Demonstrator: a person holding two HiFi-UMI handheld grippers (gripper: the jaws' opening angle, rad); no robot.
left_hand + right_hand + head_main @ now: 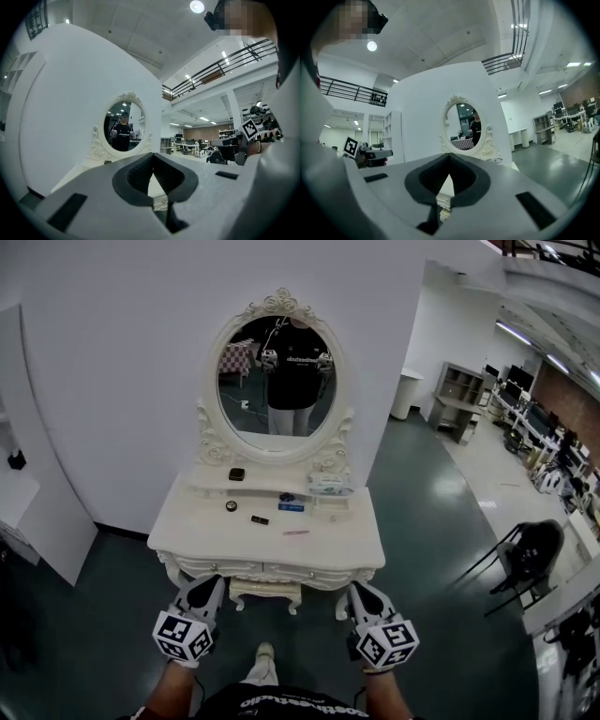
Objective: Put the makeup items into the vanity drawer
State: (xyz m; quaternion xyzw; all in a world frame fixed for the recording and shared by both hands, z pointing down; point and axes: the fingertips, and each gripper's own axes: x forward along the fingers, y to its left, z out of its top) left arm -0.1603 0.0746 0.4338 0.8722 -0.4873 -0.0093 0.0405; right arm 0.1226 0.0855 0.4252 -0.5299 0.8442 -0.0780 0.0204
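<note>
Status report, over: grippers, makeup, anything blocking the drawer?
Left gripper and right gripper shut, empty, short of the vanity. Makeup items loose on its top; drawer closed. Stool tucked below, nothing blocking the drawer front.

No text reads clearly. White print on shirt is upside down and blurred; mirror repeats it, too small to read.

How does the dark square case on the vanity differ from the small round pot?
The square case is boxy and sits on the raised shelf under the mirror. The round pot is circular and sits lower, on the main tabletop. Both are small, dark and left of centre.
</note>
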